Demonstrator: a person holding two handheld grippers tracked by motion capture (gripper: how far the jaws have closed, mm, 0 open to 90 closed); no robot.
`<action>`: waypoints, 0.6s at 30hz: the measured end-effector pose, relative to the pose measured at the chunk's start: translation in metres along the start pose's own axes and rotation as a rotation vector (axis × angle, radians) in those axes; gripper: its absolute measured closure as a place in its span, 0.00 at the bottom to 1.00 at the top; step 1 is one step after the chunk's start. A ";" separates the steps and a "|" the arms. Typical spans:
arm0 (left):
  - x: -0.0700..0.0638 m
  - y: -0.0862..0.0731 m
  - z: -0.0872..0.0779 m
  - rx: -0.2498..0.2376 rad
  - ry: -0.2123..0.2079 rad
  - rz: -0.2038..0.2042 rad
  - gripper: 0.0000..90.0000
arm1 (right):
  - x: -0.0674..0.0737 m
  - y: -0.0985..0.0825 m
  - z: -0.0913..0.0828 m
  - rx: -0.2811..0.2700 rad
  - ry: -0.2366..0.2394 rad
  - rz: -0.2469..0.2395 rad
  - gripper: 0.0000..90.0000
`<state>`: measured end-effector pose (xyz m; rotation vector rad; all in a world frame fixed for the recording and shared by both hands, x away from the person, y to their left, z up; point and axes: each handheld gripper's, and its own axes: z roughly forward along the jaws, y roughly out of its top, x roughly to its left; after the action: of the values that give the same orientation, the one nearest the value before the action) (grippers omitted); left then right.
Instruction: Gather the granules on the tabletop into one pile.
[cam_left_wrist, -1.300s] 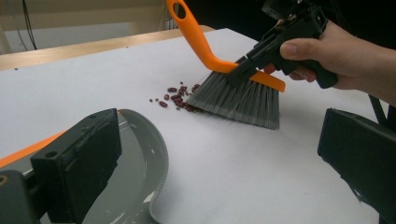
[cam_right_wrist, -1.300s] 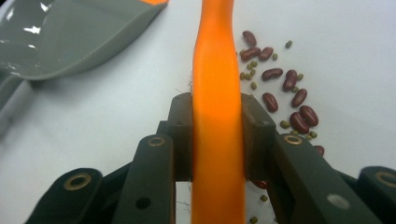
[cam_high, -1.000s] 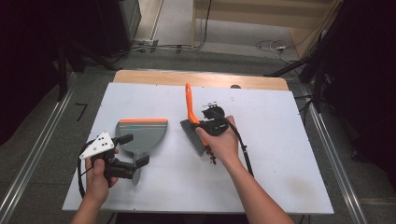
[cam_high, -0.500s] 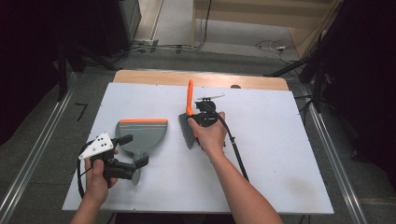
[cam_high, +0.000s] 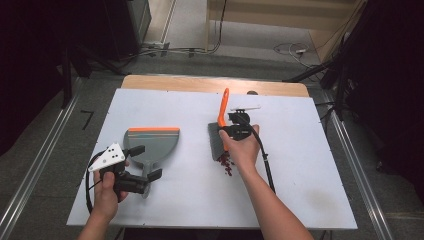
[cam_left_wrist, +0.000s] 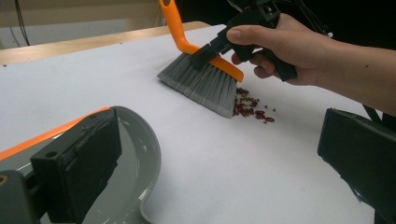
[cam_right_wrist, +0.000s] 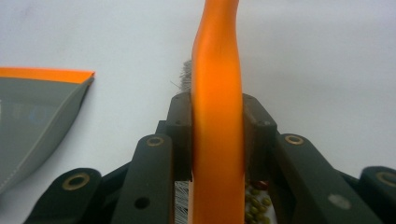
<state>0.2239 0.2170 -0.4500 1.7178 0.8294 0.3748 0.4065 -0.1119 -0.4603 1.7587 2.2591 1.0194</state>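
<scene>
A brush (cam_high: 223, 107) with an orange handle and grey bristles stands on the white table, bristles down. My right gripper (cam_high: 226, 131) is shut on its handle (cam_right_wrist: 217, 70), which runs up between the jaws. A small heap of red and green beans (cam_left_wrist: 250, 107) lies against the bristles (cam_left_wrist: 205, 81), on the side near the hand (cam_high: 227, 164). At the left lies a grey dustpan (cam_high: 152, 142) with an orange lip, mouth facing away from me. My left gripper (cam_high: 145, 162) is open, one jaw on each side of the dustpan's handle end (cam_left_wrist: 135, 144).
The white tabletop (cam_high: 310, 165) has bare room at the right and along the front. A wooden strip (cam_high: 200, 82) runs along its far edge. Metal rails (cam_high: 35, 170) flank the table on the floor. The right gripper's cable (cam_high: 265, 160) trails along the forearm.
The right gripper has shifted the brush a little to the right across the table. The beans now show beside the hand. The left gripper and the dustpan have stayed put.
</scene>
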 end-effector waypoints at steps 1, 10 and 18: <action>0.000 0.000 0.000 0.000 0.000 0.000 0.00 | -0.002 -0.001 -0.001 -0.001 -0.002 -0.002 0.75; 0.001 0.000 0.000 -0.002 0.002 -0.002 0.00 | -0.009 -0.004 -0.013 -0.029 0.077 0.003 0.76; 0.002 0.000 0.000 -0.002 0.003 -0.005 0.00 | 0.009 0.013 -0.032 -0.057 0.116 -0.197 0.76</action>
<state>0.2249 0.2182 -0.4500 1.7130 0.8347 0.3744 0.3991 -0.1163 -0.4254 1.4562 2.3876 1.1585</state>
